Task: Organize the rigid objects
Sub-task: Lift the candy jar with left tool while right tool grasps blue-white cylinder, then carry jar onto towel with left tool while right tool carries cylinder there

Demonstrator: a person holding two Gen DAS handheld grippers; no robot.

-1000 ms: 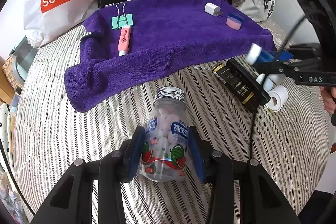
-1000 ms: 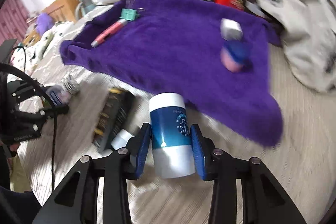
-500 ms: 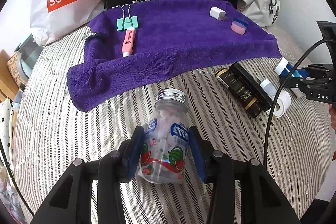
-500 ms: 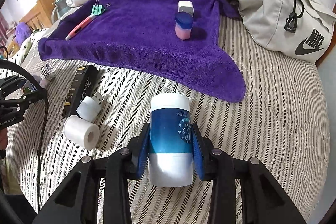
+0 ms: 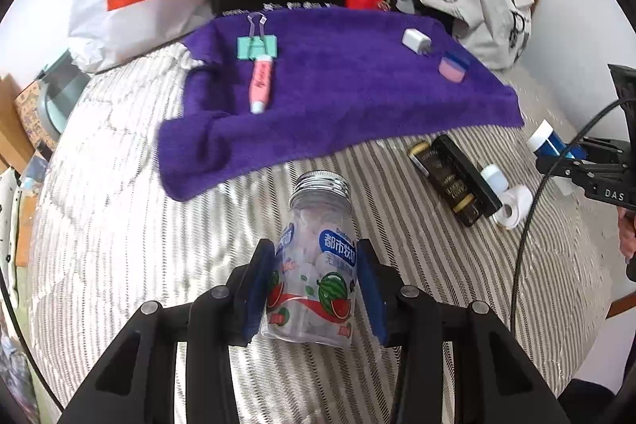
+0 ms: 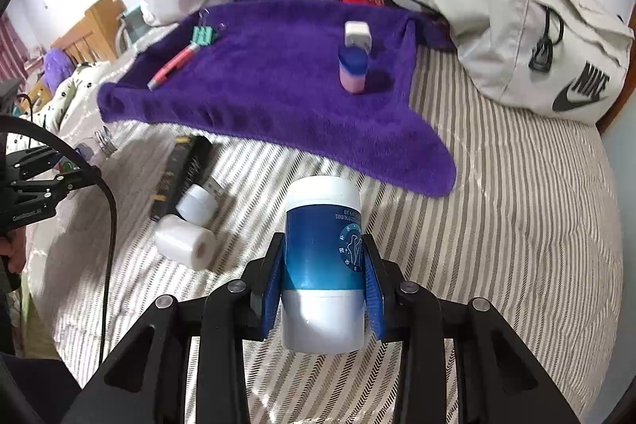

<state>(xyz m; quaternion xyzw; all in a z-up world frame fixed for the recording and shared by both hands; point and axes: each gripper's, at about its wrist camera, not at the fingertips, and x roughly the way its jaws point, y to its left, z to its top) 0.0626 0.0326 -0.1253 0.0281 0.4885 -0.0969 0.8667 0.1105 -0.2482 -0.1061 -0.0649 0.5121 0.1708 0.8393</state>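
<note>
Both grippers have drawn back toward the near edge of the bed since the earlier frames. Left gripper point(image 5: 314, 289) is clamped on the candy jar point(image 5: 314, 265); right gripper point(image 6: 322, 279) is clamped on the blue-and-white bottle point(image 6: 322, 265). Both loads hang above the striped bedding point(image 6: 516, 225), short of the purple towel point(image 6: 278, 86). Risk: the jar sits tilted between smooth pads and could slip or rotate during carry.
</note>
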